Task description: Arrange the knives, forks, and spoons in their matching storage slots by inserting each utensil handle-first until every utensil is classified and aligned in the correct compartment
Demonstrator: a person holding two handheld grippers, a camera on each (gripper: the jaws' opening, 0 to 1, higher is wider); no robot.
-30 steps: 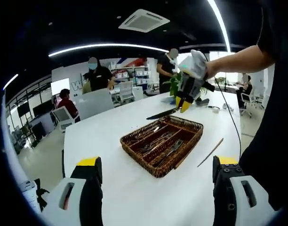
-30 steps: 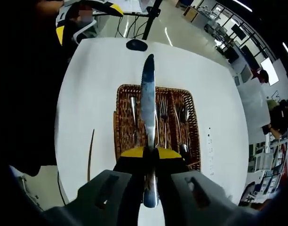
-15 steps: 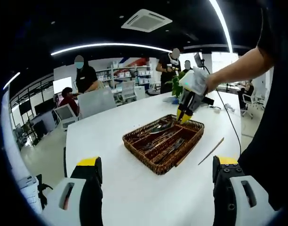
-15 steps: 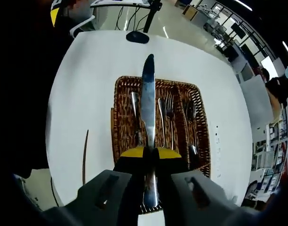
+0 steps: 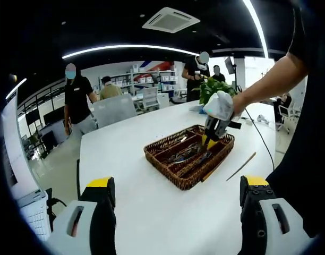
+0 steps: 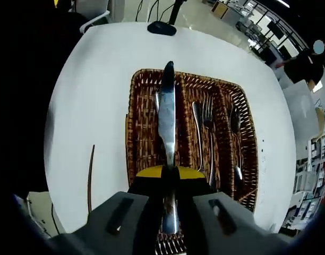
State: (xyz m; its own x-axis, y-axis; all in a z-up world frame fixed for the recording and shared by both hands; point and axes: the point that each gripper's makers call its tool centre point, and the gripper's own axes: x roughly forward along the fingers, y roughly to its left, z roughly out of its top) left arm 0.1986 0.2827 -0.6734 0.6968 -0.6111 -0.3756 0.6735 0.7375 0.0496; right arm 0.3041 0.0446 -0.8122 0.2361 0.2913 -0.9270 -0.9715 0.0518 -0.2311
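Right tool (image 6: 168,171) clamps a table knife (image 6: 167,114) by its handle, blade forward over the leftmost slot of the wicker cutlery tray (image 6: 136,133), lined up with its length for lowering. Left tool (image 5: 176,199) waits with jaws apart over the near edge of the white surface (image 5: 120,159).

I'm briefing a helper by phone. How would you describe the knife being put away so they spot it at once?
On the white table sits a brown wicker tray with lengthwise slots. Over its leftmost slot, the right claw holds the knife by its handle. Unlike the slim forks and spoons lying in the other slots, it has a broad blade reaching the tray's far rim.
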